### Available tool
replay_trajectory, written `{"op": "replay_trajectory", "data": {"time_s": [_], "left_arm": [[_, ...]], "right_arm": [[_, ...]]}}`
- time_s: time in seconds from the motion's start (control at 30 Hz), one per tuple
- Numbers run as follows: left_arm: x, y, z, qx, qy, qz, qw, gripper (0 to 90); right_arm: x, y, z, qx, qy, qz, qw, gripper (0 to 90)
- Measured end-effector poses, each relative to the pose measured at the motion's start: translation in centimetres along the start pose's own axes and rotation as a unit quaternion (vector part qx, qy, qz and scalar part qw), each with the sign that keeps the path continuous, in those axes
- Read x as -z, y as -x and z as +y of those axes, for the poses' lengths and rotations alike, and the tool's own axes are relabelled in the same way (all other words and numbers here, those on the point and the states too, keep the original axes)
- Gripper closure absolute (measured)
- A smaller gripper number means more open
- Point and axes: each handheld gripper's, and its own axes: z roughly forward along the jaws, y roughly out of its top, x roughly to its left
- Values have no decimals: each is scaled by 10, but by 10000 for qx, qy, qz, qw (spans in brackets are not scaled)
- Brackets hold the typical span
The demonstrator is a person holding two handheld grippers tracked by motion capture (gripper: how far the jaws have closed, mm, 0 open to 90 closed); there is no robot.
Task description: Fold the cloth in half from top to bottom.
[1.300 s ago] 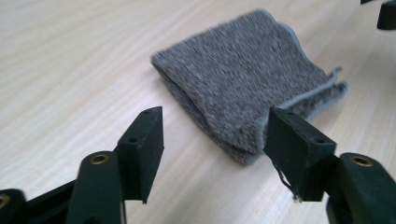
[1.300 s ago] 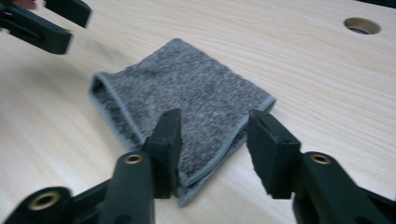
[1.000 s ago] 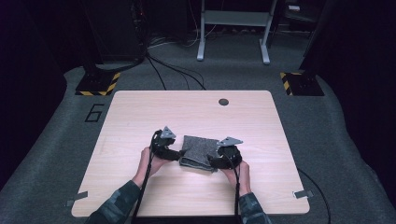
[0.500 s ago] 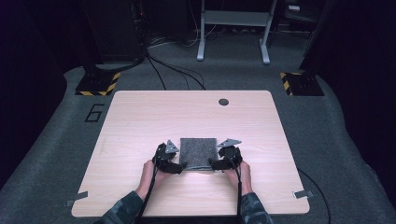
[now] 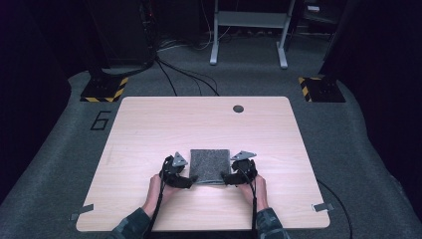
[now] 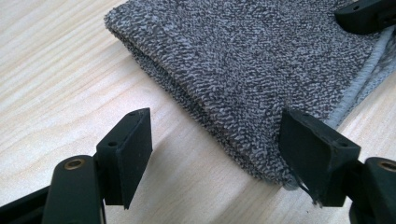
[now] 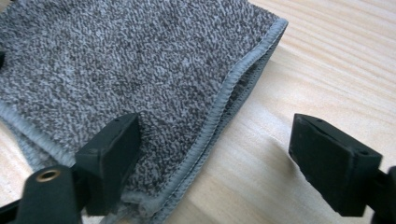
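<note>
A grey terry towel (image 5: 210,164) lies folded into a square on the wooden table (image 5: 199,119), toward its near edge. My left gripper (image 5: 191,180) sits at the towel's near left corner. Its jaws are open around the folded edge (image 6: 243,70), and the right pad (image 6: 317,149) is against the corner. My right gripper (image 5: 226,178) is at the near right corner. Its jaws have just been opening and stand wide, with the hemmed edge (image 7: 224,107) lying loose between them. The right gripper's jaw tip (image 6: 364,14) shows across the towel.
A dark round grommet (image 5: 238,108) sits near the table's far edge. Bare wood surrounds the towel. On the floor beyond are two bases with yellow-black stripes (image 5: 104,89) (image 5: 321,88), cables, and a metal frame (image 5: 249,30).
The towel, rumpled a second ago, now lies flat as a neat square. Both grippers have come down and back a little toward the near edge.
</note>
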Motion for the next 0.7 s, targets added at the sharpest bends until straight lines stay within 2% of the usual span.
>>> {"op": "replay_trajectory", "data": {"time_s": [0.07,0.13,0.17,0.2,0.27,0.33,0.37,0.43,0.53,0.63,0.7], "left_arm": [[3,-1,1,-15,-12,77,10000,210],[7,-3,1,134,106,76,9998,177],[11,-5,1,130,137,110,9998,164],[14,-6,0,187,218,161,9995,153],[23,-10,-2,287,307,135,9990,148],[34,-14,-5,294,383,221,9986,139],[40,-17,-8,364,443,235,9981,135],[51,-23,-15,400,505,378,9972,121],[65,-35,-27,473,472,606,9959,86],[78,-51,-50,778,438,858,9923,69],[82,-61,-62,890,360,976,9906,64]], "right_arm": [[0,0,1,-9,-18,1,10000,139],[3,0,2,-7,20,-19,10000,130],[5,1,2,-4,84,-32,10000,124],[9,3,2,-55,130,-20,9999,115],[18,8,1,-105,256,5,9996,103],[29,14,-1,-234,390,-37,9990,88],[33,16,-2,-257,431,-65,9987,86],[43,23,-7,-330,492,-184,9981,82],[57,34,-17,-358,524,-436,9970,67],[69,47,-32,-443,476,-761,9950,65],[75,56,-43,-617,419,-930,9929,62]]}}
